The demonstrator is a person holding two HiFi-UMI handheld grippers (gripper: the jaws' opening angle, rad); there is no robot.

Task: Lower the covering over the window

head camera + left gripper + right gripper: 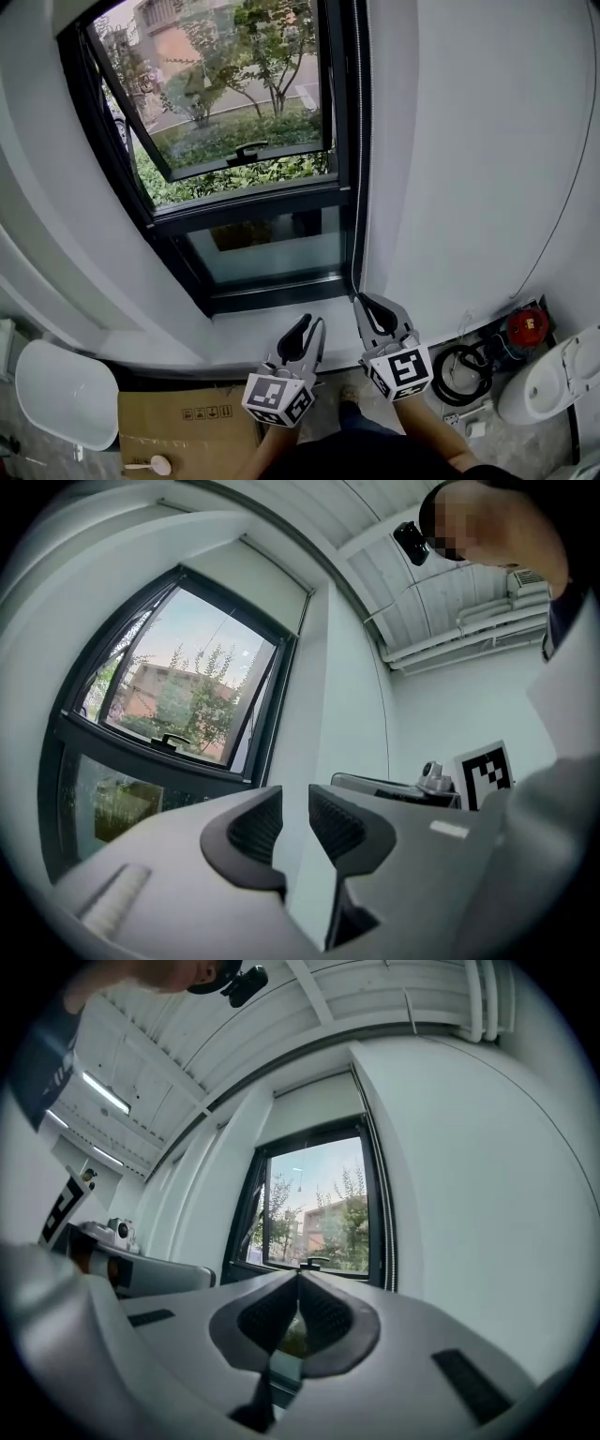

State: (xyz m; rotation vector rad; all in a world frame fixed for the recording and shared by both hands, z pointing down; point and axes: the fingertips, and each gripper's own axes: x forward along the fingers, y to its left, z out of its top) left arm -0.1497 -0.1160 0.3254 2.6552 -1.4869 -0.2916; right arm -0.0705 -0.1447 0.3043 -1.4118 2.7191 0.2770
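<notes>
A black-framed window (246,202) fills the upper left of the head view, its upper sash (225,84) tilted open. The white roller blind (314,1101) stays rolled up high at the window's top. Its bead chain (361,141) hangs down the frame's right side and ends just above the sill. My right gripper (362,302) is shut, its tips just below the chain's lower end; nothing shows between them (298,1279). My left gripper (313,323) hovers over the sill beside it, open and empty (295,803).
A white sill (253,330) lies under the window. Below it on the floor are a cardboard box (183,422) and a white seat (66,394). Coiled black cables (464,361), a red device (527,323) and a white fixture (553,375) sit at the right.
</notes>
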